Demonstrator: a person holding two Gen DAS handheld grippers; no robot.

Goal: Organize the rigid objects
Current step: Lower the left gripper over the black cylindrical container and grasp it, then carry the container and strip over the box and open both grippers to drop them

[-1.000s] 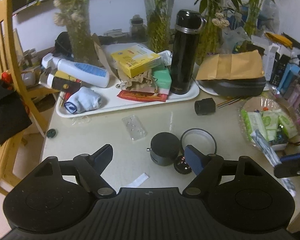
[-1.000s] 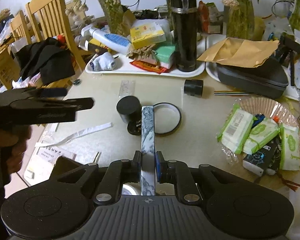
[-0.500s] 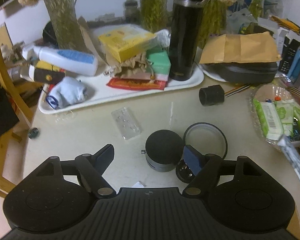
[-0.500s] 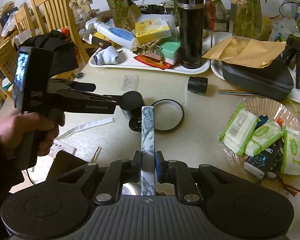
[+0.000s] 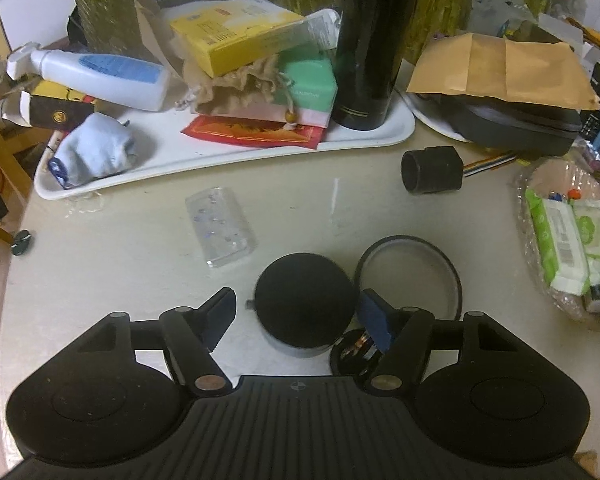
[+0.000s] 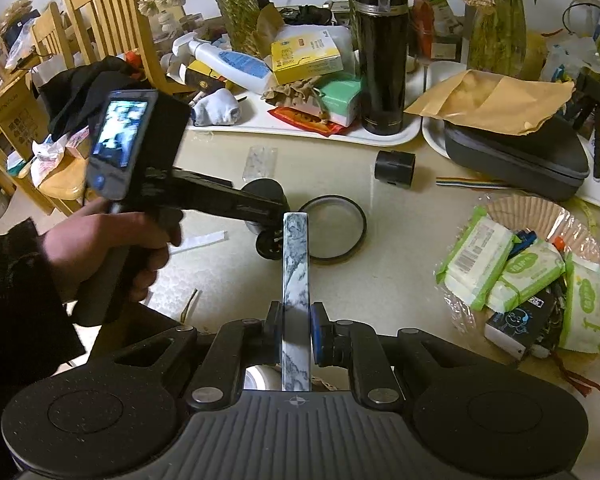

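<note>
My left gripper (image 5: 296,308) is open, its jaws either side of a black round-topped cylinder (image 5: 305,300) on the table; the jaws stand apart from it. A small black disc (image 5: 352,356) lies under the right finger. A black ring lid (image 5: 410,276) lies just right of the cylinder. My right gripper (image 6: 296,330) is shut on a marbled grey-white bar (image 6: 296,280) that points forward above the table. In the right wrist view the left gripper (image 6: 256,210) reaches over the cylinder (image 6: 266,192) beside the ring lid (image 6: 336,226).
A white tray (image 5: 364,144) at the back holds a black flask (image 5: 370,40), boxes, a white bottle (image 5: 100,76) and a sock. A black cap (image 5: 432,170), a clear plastic case (image 5: 220,230), a grey case (image 6: 516,152) and wipes packs (image 6: 516,272) lie around. Chairs (image 6: 100,20) stand left.
My left gripper has moved forward and down until its open jaws flank the black cylinder. My right gripper has kept still with the marbled bar in it.
</note>
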